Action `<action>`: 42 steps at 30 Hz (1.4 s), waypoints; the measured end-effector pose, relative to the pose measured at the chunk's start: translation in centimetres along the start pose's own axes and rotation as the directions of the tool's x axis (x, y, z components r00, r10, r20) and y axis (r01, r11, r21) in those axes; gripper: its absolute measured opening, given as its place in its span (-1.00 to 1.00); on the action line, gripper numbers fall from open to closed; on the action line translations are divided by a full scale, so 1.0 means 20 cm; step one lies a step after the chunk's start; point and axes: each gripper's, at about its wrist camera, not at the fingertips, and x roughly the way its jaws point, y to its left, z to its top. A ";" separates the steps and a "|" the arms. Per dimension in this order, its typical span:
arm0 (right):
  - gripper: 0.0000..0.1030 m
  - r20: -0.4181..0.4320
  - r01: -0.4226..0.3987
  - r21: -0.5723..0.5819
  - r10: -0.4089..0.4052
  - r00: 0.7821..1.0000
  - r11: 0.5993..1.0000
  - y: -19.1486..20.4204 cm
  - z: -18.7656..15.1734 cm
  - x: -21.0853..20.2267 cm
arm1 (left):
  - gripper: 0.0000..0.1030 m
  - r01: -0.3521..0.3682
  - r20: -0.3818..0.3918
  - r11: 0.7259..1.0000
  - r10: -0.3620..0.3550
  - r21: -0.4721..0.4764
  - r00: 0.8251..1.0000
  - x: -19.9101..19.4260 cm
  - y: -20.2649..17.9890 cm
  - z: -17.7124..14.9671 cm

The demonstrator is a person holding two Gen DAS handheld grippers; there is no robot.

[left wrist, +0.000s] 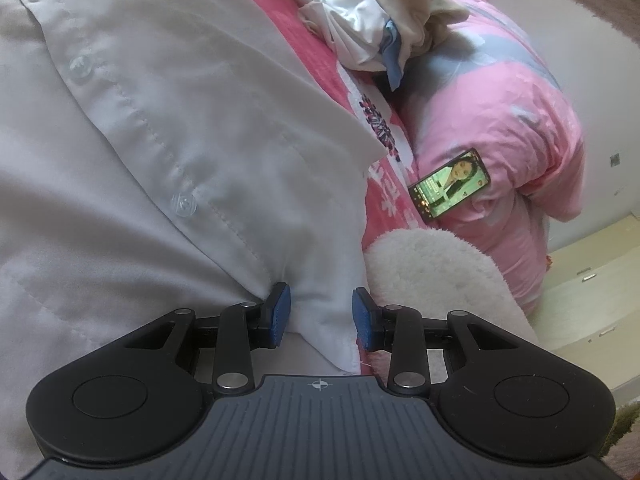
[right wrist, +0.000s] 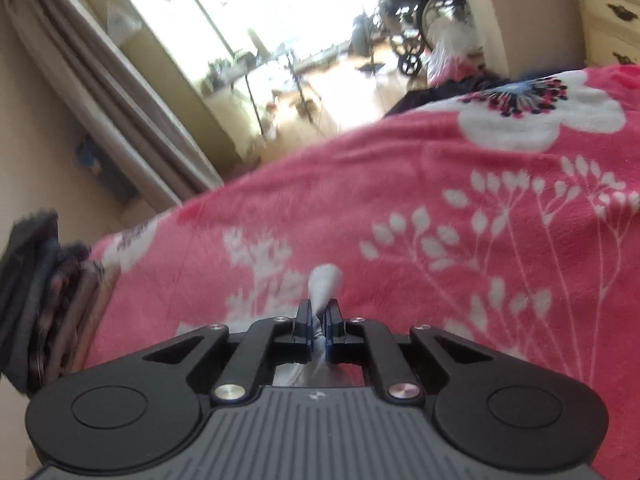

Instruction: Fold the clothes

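Here the work surface is a bed covered by a pink fleece blanket (right wrist: pixel 440 200) printed with white flowers and sprigs. In the right wrist view the room behind it shows a bright window with a pale curtain (right wrist: pixel 108 92) at the left, a cream dresser (right wrist: pixel 608 20) at the upper right, and a stack of dark folded items (right wrist: pixel 44 300) at the blanket's left edge.

Only the left wrist view shows the rest of the bed: a bunched pink quilt (left wrist: pixel 520 128) with a lit phone (left wrist: pixel 450 184) lying on it, a heap of crumpled light clothes (left wrist: pixel 372 20) above that, and a fluffy white piece (left wrist: pixel 436 268) near the gripper.

The white shirt (left wrist: pixel 168 128) lies spread on the blanket, filling the left of that view; its button placket with clear buttons runs diagonally, and its fabric is thin and softly creased.

The left gripper (left wrist: pixel 320 312) has its blue pads partly apart, with a bunched fold of the shirt's hem between them. The right gripper (right wrist: pixel 318 320) is pinched nearly closed on a thin tuft of pale grey-white cloth that sticks up between its fingers, above the blanket.
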 end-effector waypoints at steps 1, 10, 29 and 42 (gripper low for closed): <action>-0.86 0.017 -0.005 0.011 0.005 1.000 1.000 -0.01 0.00 0.00 | -0.35 0.000 0.000 1.000 0.000 0.001 1.000 0.00 0.00 0.00; -0.65 -0.011 0.031 0.080 -0.030 1.000 0.996 -0.06 -0.02 0.09 | -0.35 0.008 0.003 1.000 -0.008 0.005 1.000 0.00 0.01 0.00; 0.04 0.133 0.368 0.594 -0.539 0.832 0.715 -0.86 -0.43 -1.57 | -0.34 0.018 -0.012 1.000 -0.018 -0.003 1.000 -0.02 0.01 0.01; 0.03 0.193 0.169 0.749 -0.455 0.869 0.640 -1.02 -0.63 -1.54 | -0.34 0.033 -0.006 0.999 -0.033 0.000 0.999 -0.01 0.02 0.01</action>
